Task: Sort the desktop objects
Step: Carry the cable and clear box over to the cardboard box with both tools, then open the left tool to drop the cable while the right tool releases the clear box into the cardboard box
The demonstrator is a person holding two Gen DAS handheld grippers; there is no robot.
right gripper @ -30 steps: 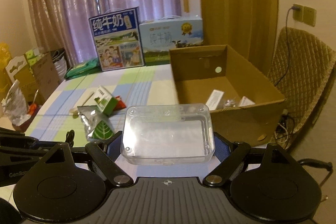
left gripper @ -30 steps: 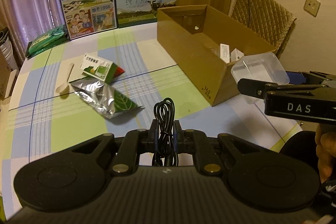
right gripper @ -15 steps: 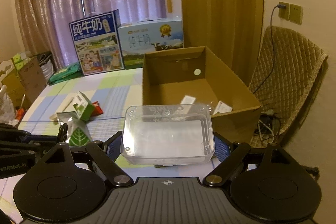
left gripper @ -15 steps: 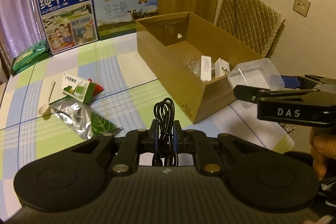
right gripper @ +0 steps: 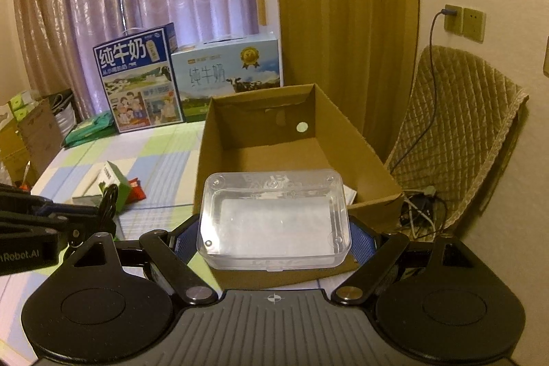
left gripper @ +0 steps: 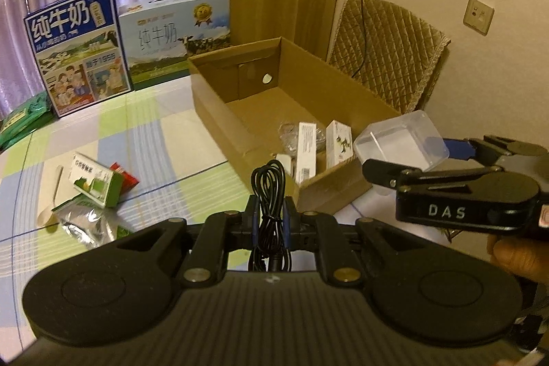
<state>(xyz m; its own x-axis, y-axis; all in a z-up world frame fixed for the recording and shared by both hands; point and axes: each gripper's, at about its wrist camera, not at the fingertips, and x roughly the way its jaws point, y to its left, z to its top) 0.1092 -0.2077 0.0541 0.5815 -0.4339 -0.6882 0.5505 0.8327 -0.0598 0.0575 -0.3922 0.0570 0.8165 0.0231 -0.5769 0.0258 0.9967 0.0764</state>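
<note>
Left wrist view: our left tongs (left gripper: pixel 269 218) squeeze a black cable (left gripper: pixel 268 194); our right tongs (right gripper: pixel 274 237) hold a clear case (right gripper: pixel 274 218) by the box (right gripper: pixel 346 126).

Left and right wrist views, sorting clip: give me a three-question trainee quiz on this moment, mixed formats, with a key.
1. True or false: the left gripper is shut on a coiled black cable.
2. Multiple choice: what does the right gripper hold? A) green carton B) clear plastic box C) foil pouch
3. Fill in: the wooden spoon, the green carton and the foil pouch lie on the checked ____, outside the cardboard box.

Key: 1 true; 2 B; 3 tablecloth.
</note>
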